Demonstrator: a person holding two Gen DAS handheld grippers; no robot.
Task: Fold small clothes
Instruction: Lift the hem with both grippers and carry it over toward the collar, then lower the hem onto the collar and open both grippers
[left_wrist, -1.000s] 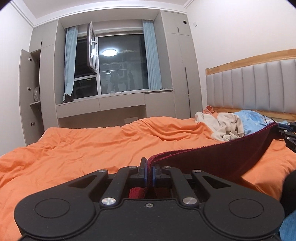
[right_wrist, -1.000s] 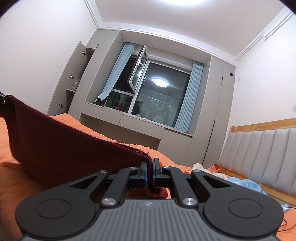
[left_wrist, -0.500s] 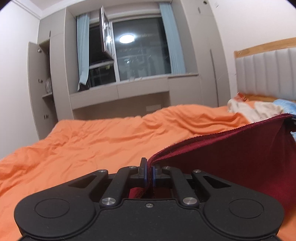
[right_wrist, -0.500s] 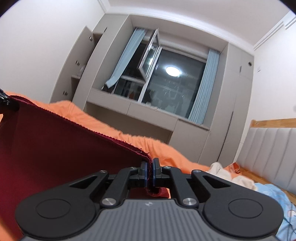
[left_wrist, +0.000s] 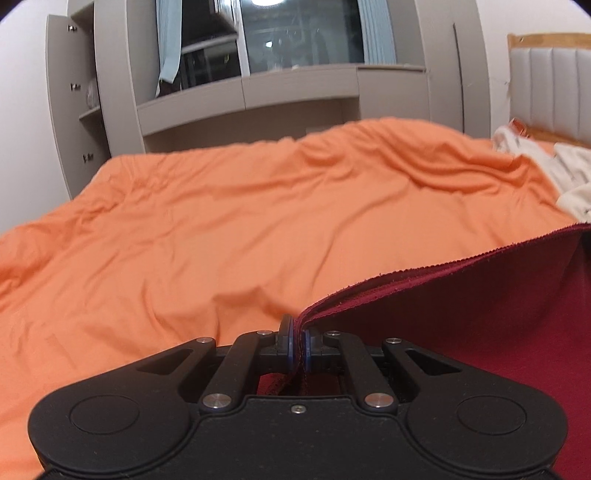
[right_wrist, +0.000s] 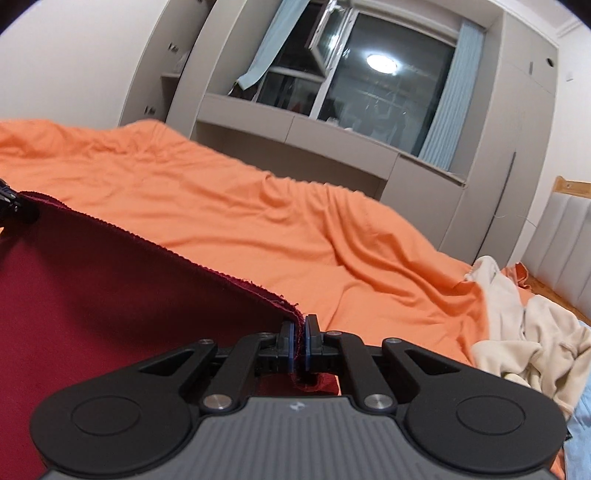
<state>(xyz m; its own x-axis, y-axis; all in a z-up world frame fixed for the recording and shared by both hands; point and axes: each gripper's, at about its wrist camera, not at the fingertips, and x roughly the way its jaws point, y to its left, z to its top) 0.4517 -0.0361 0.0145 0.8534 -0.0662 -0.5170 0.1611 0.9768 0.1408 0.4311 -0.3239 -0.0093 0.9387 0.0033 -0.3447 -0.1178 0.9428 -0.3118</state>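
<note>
Dark red cloth (left_wrist: 480, 314) is held stretched above the orange bed cover (left_wrist: 240, 229), one top corner clamped in the left tool (left_wrist: 297, 347), the other in the right tool (right_wrist: 299, 345). Even tension is best kept while it is laid flat.

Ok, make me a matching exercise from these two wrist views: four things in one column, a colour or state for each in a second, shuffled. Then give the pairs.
Things:
1. dark red cloth
2. bed cover
3. cream garment
4. left gripper

States:
A. lies crumpled near the headboard
B. orange, spread over the bed
C. shut on a cloth corner
D. stretched taut between both grippers

Pairs: 1-D, 2-B, 3-A, 4-C
</note>
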